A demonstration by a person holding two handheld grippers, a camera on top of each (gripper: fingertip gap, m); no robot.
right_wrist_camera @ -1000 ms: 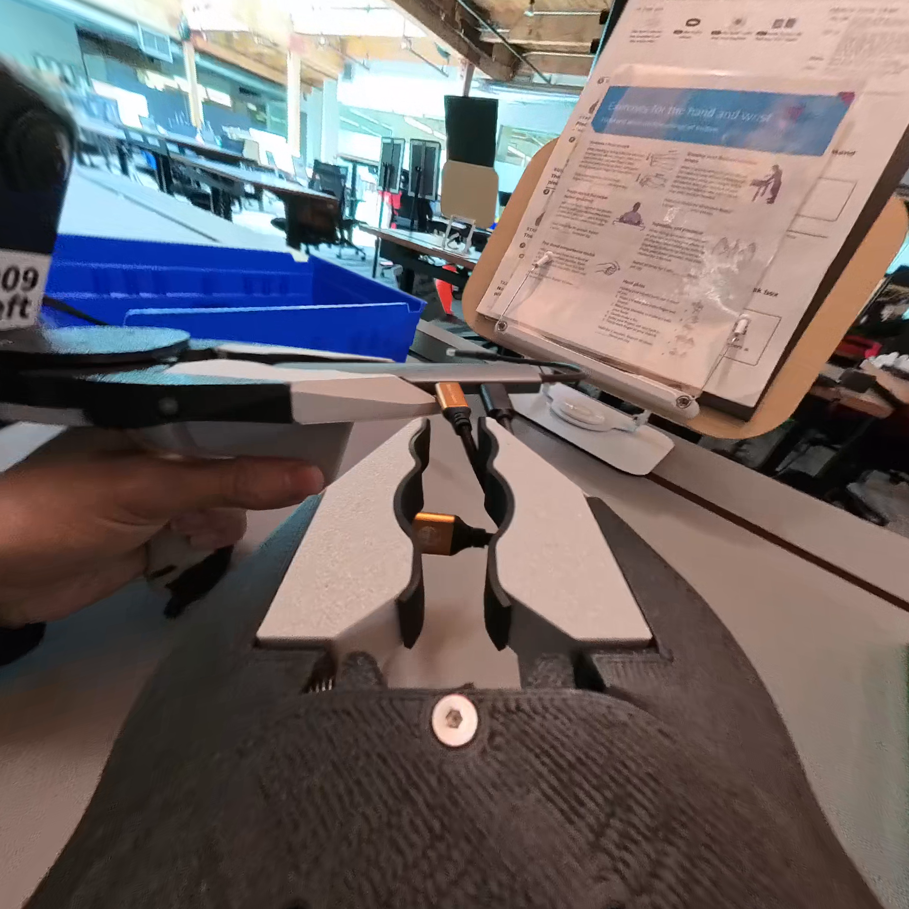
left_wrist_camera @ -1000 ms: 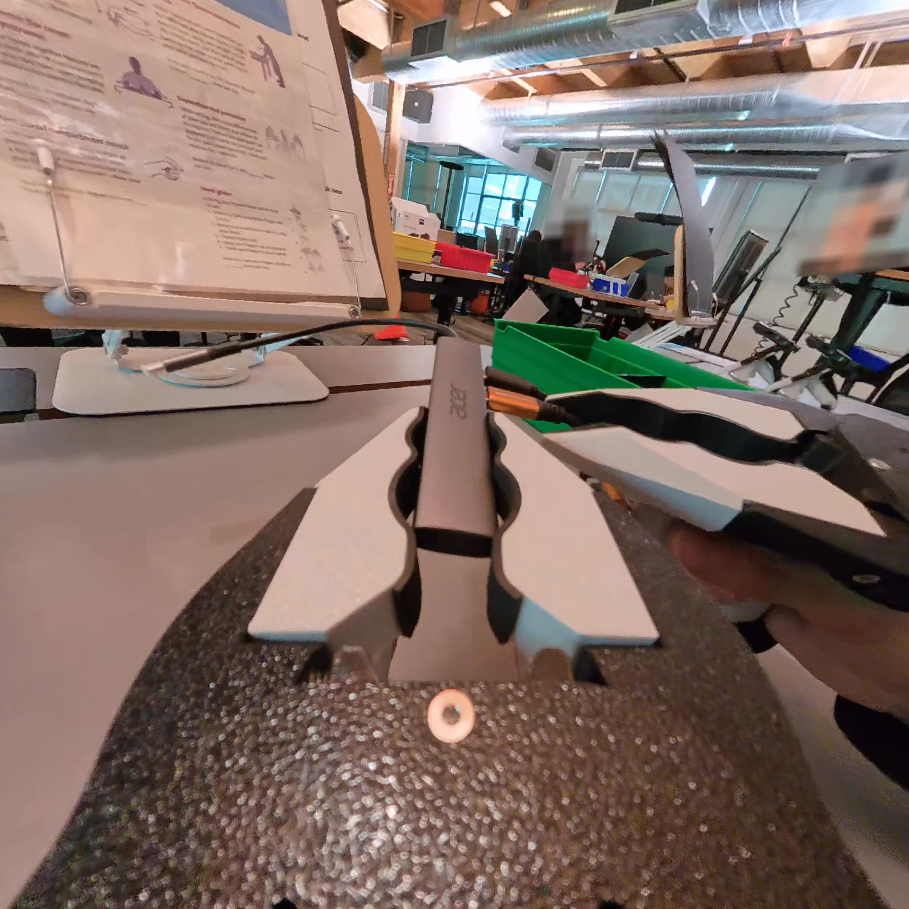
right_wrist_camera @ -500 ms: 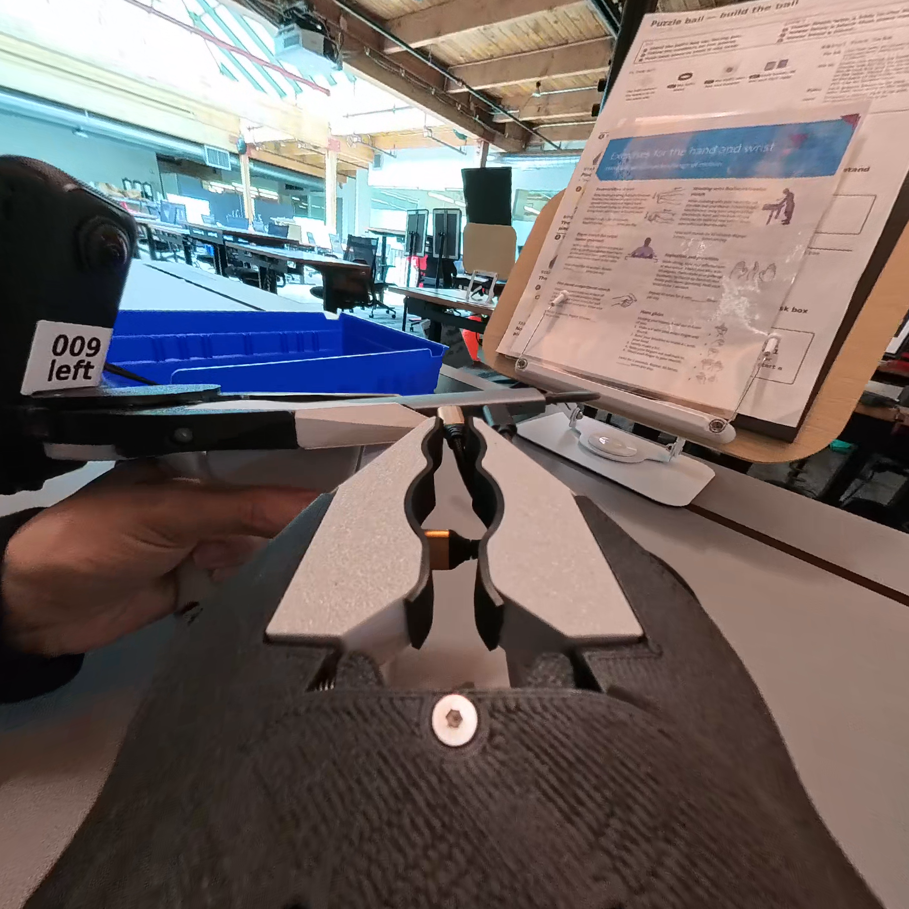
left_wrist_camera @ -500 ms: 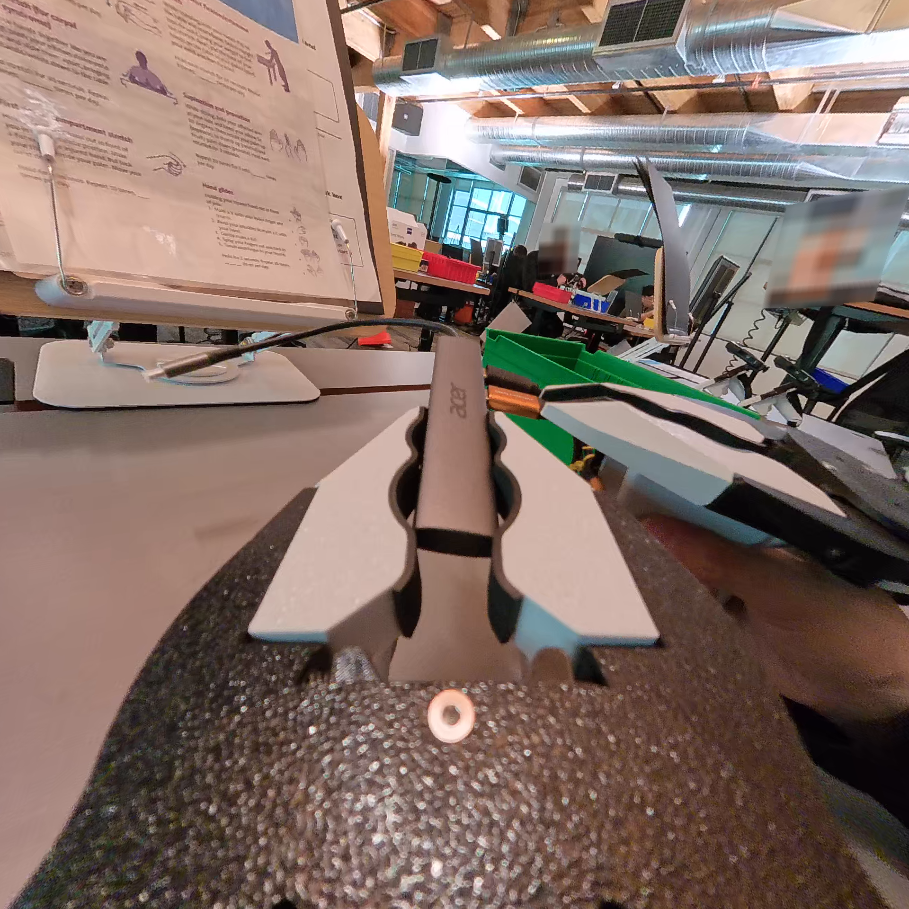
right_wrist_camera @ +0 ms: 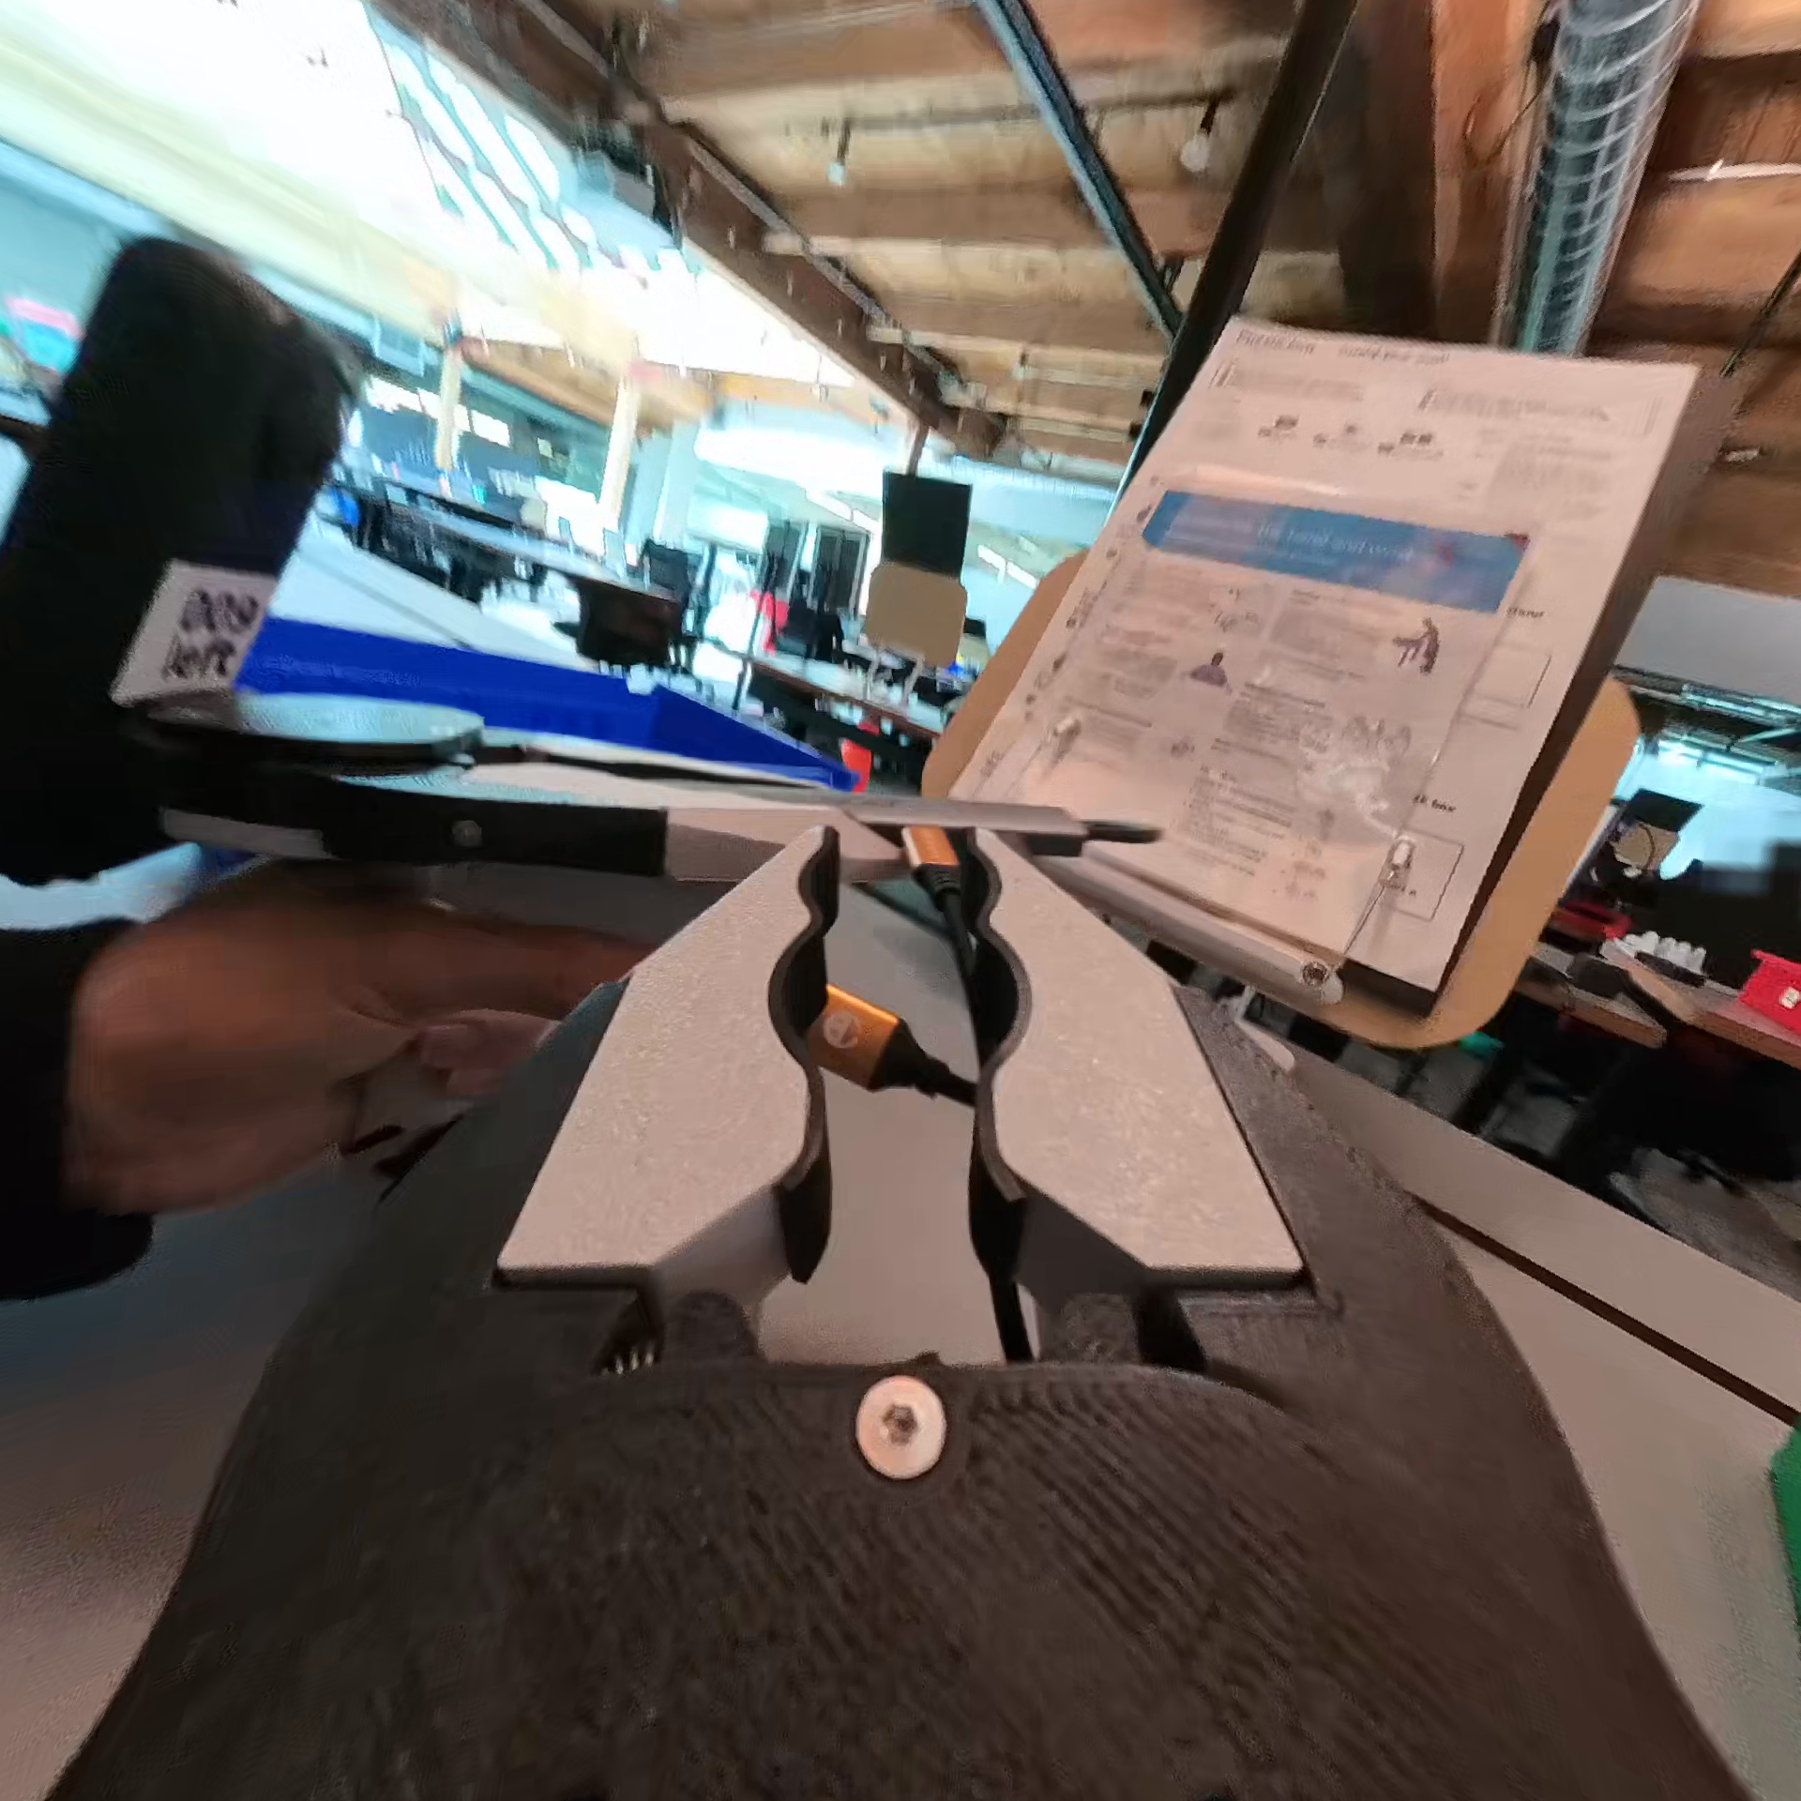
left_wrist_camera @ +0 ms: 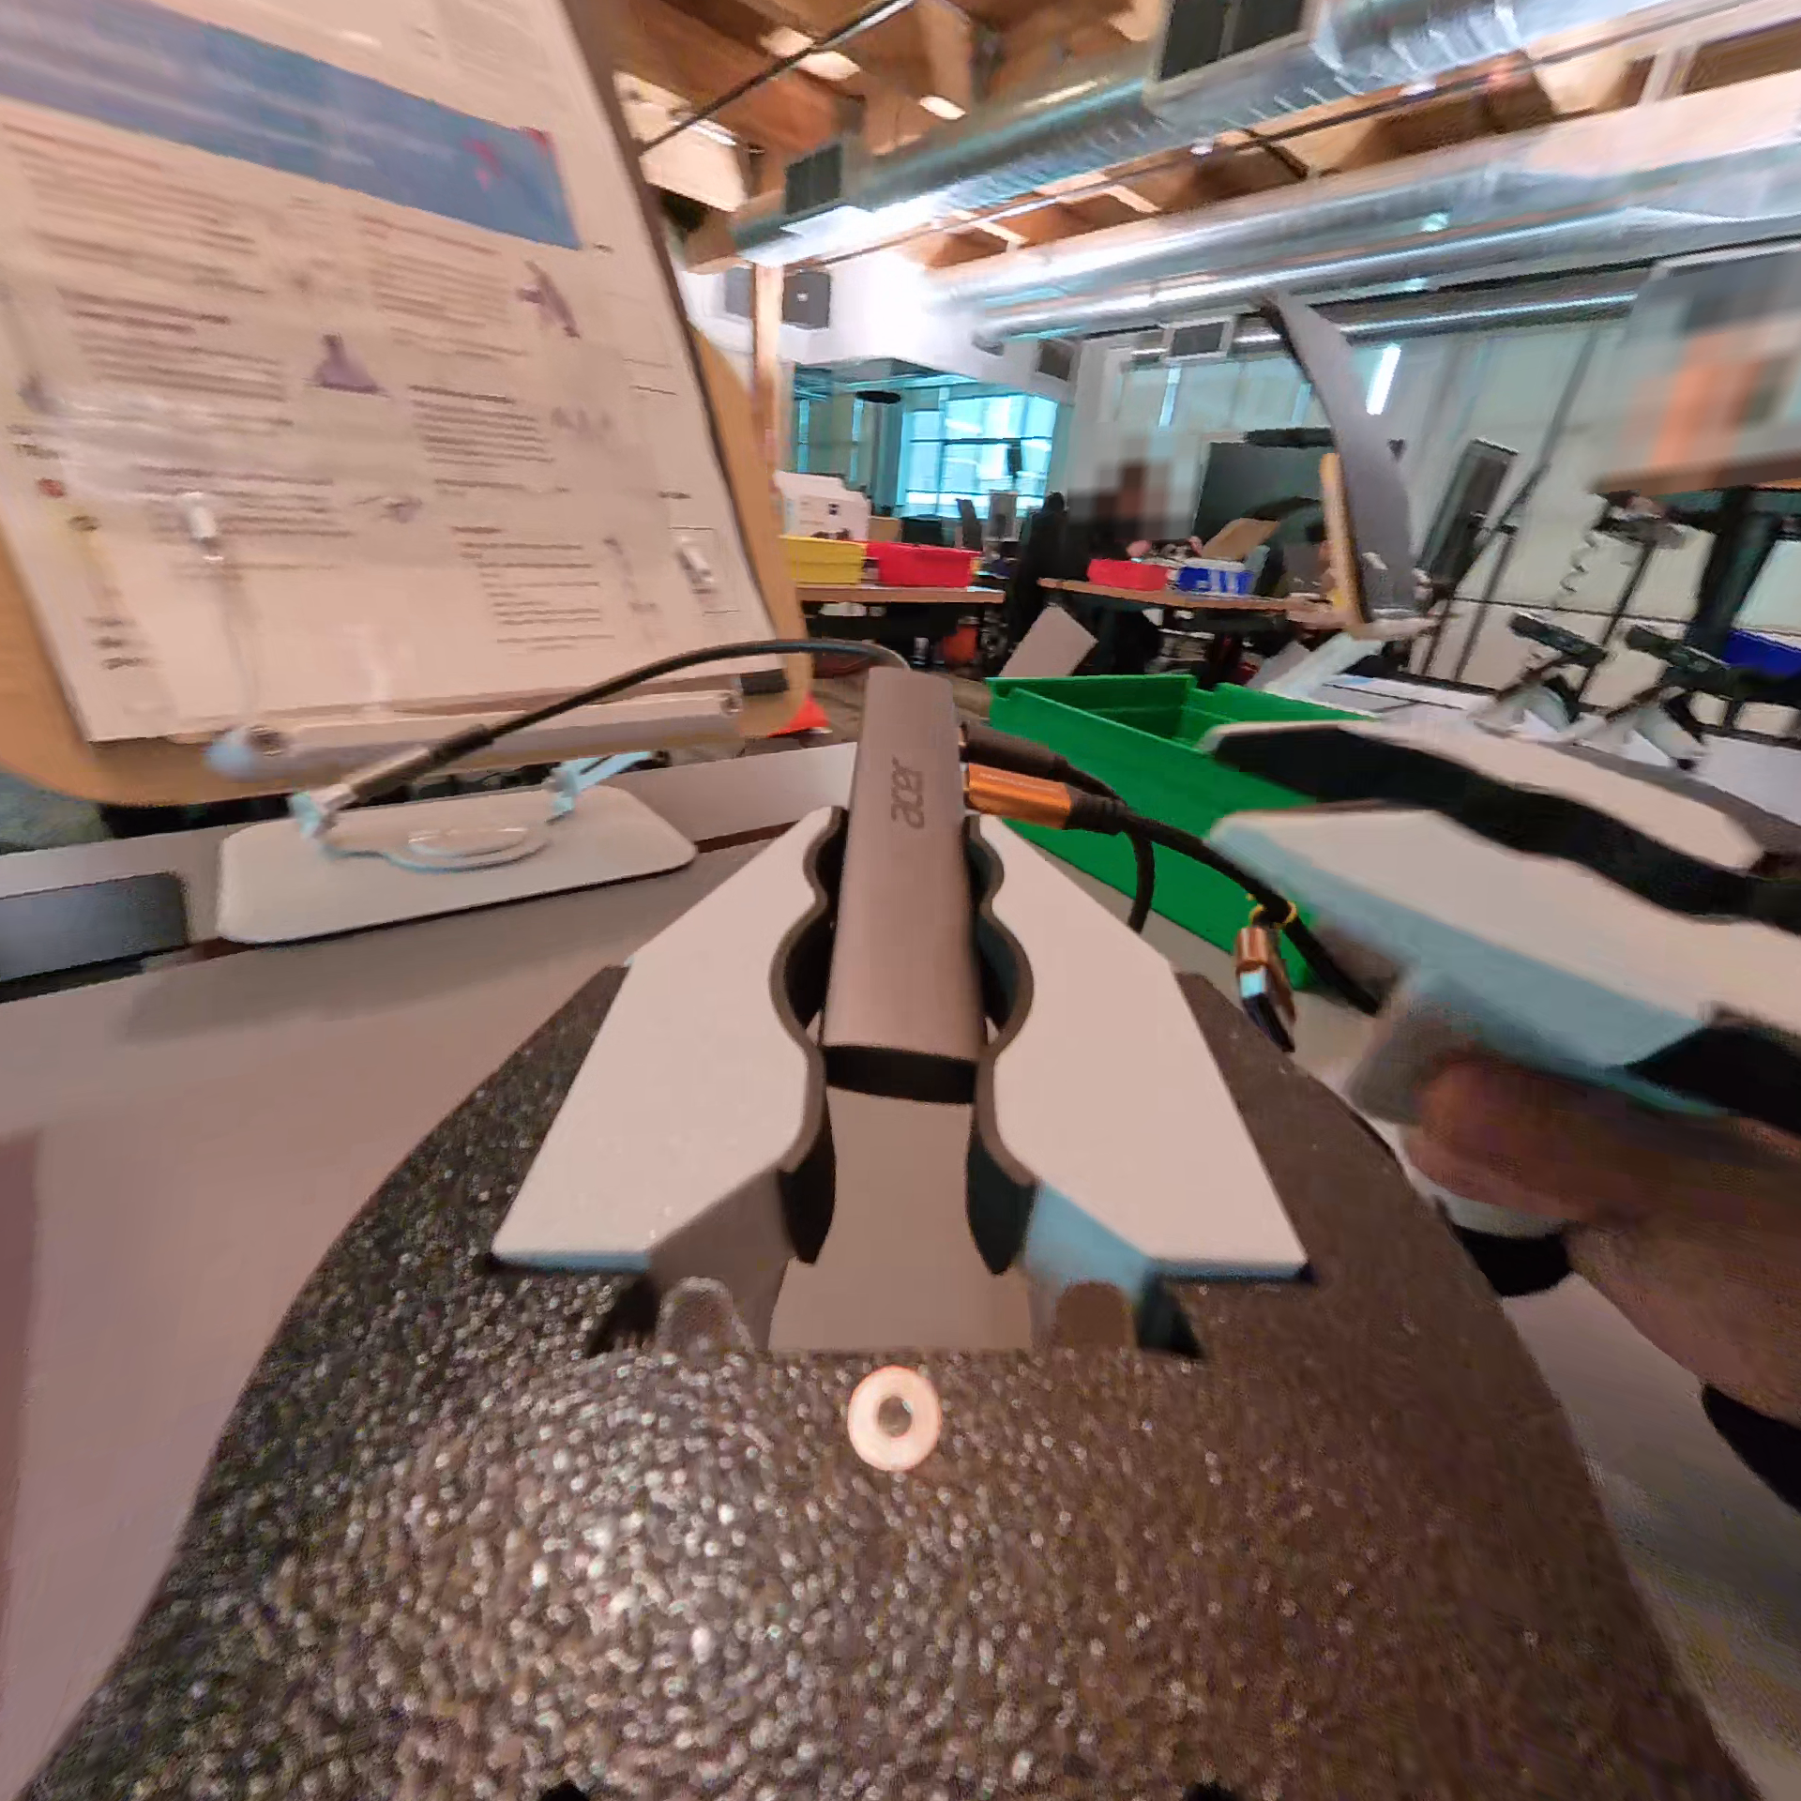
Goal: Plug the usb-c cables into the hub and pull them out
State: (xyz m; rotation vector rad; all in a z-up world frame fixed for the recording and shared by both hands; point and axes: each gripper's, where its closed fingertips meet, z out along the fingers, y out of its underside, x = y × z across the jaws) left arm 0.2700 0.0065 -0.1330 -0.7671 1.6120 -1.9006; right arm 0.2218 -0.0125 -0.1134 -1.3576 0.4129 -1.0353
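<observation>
On the left, a paper stand (left_wrist_camera: 322, 429) stood on the grey desk (left_wrist_camera: 292, 1053). The left hand-held gripper (left_wrist_camera: 901, 975) was clamped on the grey hub (left_wrist_camera: 901, 916), held above the desk. Two plugs sat in the hub's right side, a black one (left_wrist_camera: 1004, 746) and an orange one (left_wrist_camera: 1014, 791). The right hand-held gripper (right_wrist_camera: 901, 1023) stood narrowly parted around the black cable (right_wrist_camera: 960, 936), not pinching it; a loose orange plug (right_wrist_camera: 862, 1033) hung between its fingers.

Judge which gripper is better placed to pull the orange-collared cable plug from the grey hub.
Right. The right gripper faces the orange-collared plug, its cable between open fingers; the left gripper clamps the grey hub.
</observation>
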